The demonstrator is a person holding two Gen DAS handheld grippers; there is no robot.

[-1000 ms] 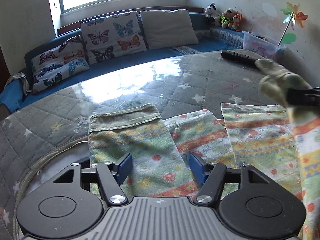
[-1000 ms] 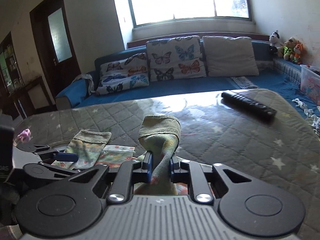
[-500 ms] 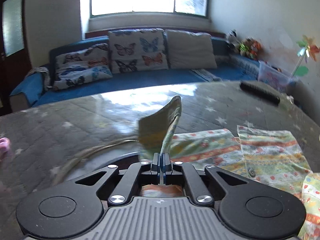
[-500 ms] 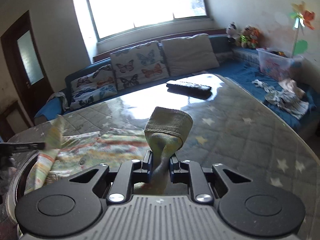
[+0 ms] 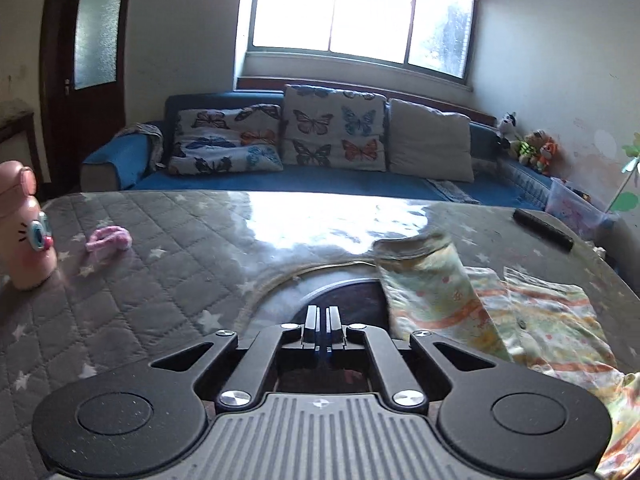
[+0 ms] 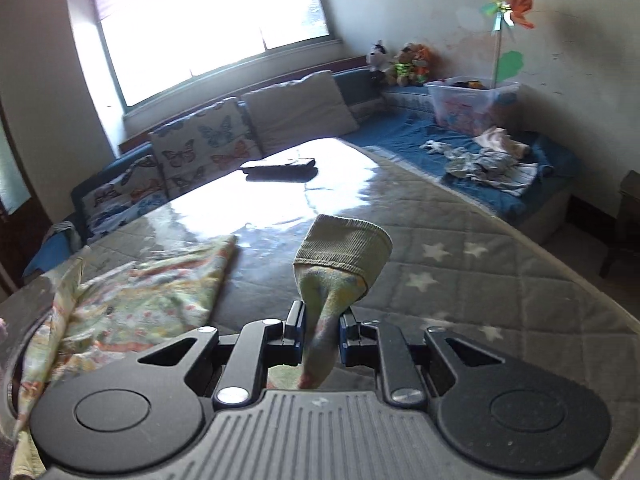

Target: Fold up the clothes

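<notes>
Garment, thin printed cotton lying rumpled on the quilted table, I judge light, limp and slip-prone, best pinched at its ribbed cuff, where my right gripper clamps it; left gripper is closed, apparently empty.

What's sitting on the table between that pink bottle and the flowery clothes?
In the left wrist view, a small pink fluffy thing lies between the pink bottle and the floral garment; otherwise only quilted table cover.
</notes>
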